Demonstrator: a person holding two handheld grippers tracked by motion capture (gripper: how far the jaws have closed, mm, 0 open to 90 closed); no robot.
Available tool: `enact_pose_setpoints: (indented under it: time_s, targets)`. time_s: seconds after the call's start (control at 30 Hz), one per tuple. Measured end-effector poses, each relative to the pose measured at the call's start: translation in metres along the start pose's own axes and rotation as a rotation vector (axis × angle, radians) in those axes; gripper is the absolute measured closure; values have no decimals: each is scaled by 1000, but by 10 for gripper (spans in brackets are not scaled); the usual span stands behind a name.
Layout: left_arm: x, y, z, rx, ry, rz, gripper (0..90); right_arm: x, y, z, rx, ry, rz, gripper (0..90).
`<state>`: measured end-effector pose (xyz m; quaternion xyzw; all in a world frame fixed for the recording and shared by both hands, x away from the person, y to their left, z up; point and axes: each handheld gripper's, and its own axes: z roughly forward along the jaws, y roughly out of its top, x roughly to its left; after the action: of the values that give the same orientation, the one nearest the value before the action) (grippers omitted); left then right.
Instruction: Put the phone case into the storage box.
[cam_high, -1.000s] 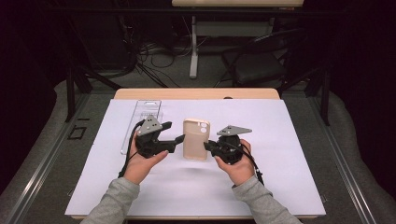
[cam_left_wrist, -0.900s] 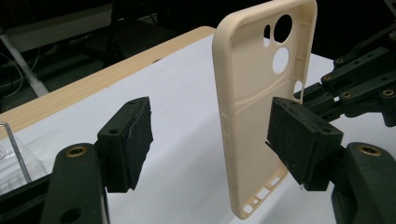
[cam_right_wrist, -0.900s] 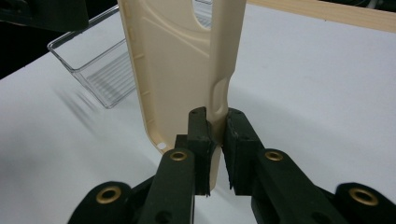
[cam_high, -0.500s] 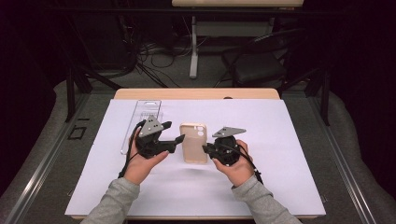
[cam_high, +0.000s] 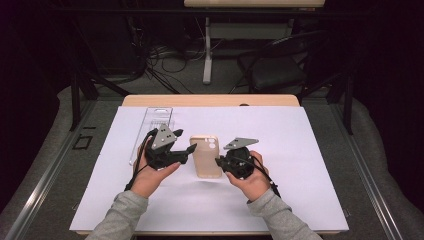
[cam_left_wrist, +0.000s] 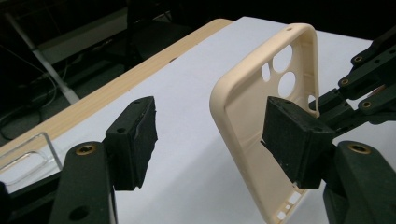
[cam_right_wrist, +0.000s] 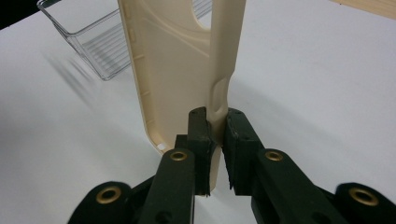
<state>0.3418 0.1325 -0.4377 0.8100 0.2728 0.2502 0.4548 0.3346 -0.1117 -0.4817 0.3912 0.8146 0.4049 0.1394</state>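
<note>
Tabletop (cam_high: 300, 150) under white paper fills the high view, with the cream phone case (cam_high: 206, 156) held up between the two hands. Compared with a second ago, the case has tipped from lying flat-faced toward the camera to a slight tilt, and the left gripper (cam_high: 187, 150) now reaches at its left edge. A clear plastic tray (cam_high: 156, 120) lies well off behind the left hand.

In the left gripper view, the left gripper (cam_left_wrist: 215, 135) stands part spread; its jaws have just been closing, with the case's side rim (cam_left_wrist: 229, 121) between them, one pad beside the wall, the other apart.

In the right gripper view, the right gripper (cam_right_wrist: 215, 140) is pinching the case's side wall (cam_right_wrist: 219, 100), which buckles there. A two-handed hold looks close.
</note>
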Motion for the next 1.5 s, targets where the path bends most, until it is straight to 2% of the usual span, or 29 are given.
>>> enact_pose_setpoints:
  time_s: [0.27,0.47,0.67,0.93,1.3,1.5]
  targets:
    - [-4,4,-5,10,43,81,419,2,0,0,0,7,-7,819]
    - [-8,6,-5,24,54,137,464,4,0,1,0,10,-10,819]
    - [-9,6,-4,41,72,157,501,5,0,1,2,14,-15,819]
    - [-11,6,-4,56,71,185,580,7,0,2,6,17,-20,819]
    - [-16,7,-4,76,78,234,633,9,0,3,7,25,-25,819]
    - [-16,7,-4,81,81,236,660,10,-1,3,8,25,-27,819]
